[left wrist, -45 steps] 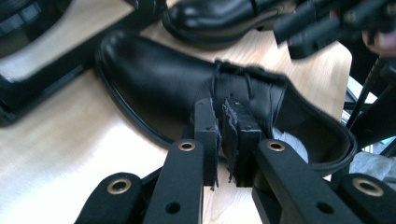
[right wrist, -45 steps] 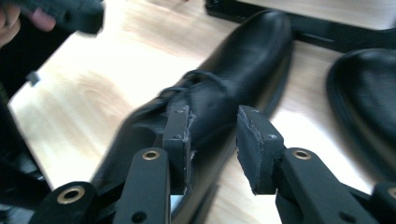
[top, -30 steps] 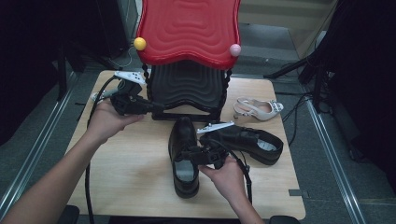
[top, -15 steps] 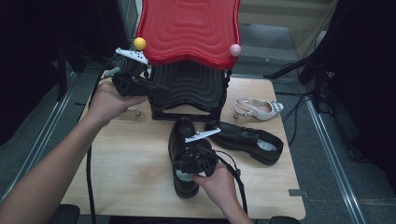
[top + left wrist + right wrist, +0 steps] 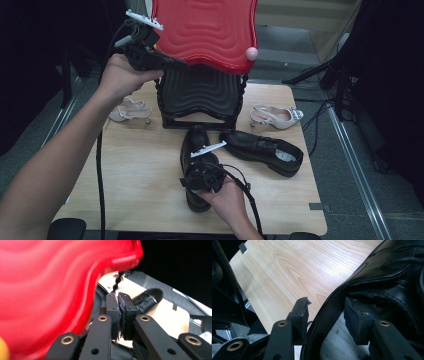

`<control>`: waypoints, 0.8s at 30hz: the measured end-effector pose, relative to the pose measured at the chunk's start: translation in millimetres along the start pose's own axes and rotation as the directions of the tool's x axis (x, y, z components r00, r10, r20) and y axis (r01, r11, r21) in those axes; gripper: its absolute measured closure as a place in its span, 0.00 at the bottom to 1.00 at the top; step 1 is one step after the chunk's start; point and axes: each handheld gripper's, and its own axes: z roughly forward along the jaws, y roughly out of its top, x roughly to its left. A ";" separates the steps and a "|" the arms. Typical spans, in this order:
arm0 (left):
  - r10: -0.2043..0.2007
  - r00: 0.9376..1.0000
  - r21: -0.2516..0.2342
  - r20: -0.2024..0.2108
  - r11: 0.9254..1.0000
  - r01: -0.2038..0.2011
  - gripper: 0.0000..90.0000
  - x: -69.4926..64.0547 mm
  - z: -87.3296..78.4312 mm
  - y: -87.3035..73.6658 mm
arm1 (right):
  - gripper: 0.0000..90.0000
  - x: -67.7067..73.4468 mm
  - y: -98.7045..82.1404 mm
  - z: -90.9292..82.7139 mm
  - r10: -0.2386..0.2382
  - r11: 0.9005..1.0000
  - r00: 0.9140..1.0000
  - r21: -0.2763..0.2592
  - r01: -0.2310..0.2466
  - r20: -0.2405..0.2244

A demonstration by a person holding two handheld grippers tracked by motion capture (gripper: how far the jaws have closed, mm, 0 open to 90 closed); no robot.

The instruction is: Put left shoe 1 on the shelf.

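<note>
- Your left tongs (image 5: 172, 62) are raised at the left edge of the red wavy shelf (image 5: 205, 30), the top tier of the rack standing at the back of the bench (image 5: 135, 165).
- In the left gripper view those tongs (image 5: 121, 302) are pressed together with nothing visibly between the pads; the red shelf is just beside them on the left of that view.
- Your right tongs (image 5: 192, 182) sit low at the heel end of the near black shoe (image 5: 196, 145), which lies on the bench pointing toward the black lower shelf (image 5: 200, 92).
- In the right gripper view the right tongs (image 5: 325, 312) straddle the shoe's collar wall: one pad is outside over the bench wood, the other inside over the insole. The jaws have just been opening, and a gap shows on both sides of the leather, so the pads are not pressing on it.
- A second black shoe (image 5: 262, 150) lies just to the right of the first, angled away from it.
- One pale heeled sandal (image 5: 276, 115) lies at the right of the rack, another pale sandal (image 5: 129, 110) at its left, under your left forearm.
- A pink ball (image 5: 251, 53) caps the red shelf's right corner.
</note>
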 end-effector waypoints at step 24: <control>-0.021 0.994 0.011 -0.107 1.000 0.023 1.00 21.2 12.5 28.7 | 0.70 2.4 7.6 34.5 0.054 0.993 0.997 0.101 -0.060 0.056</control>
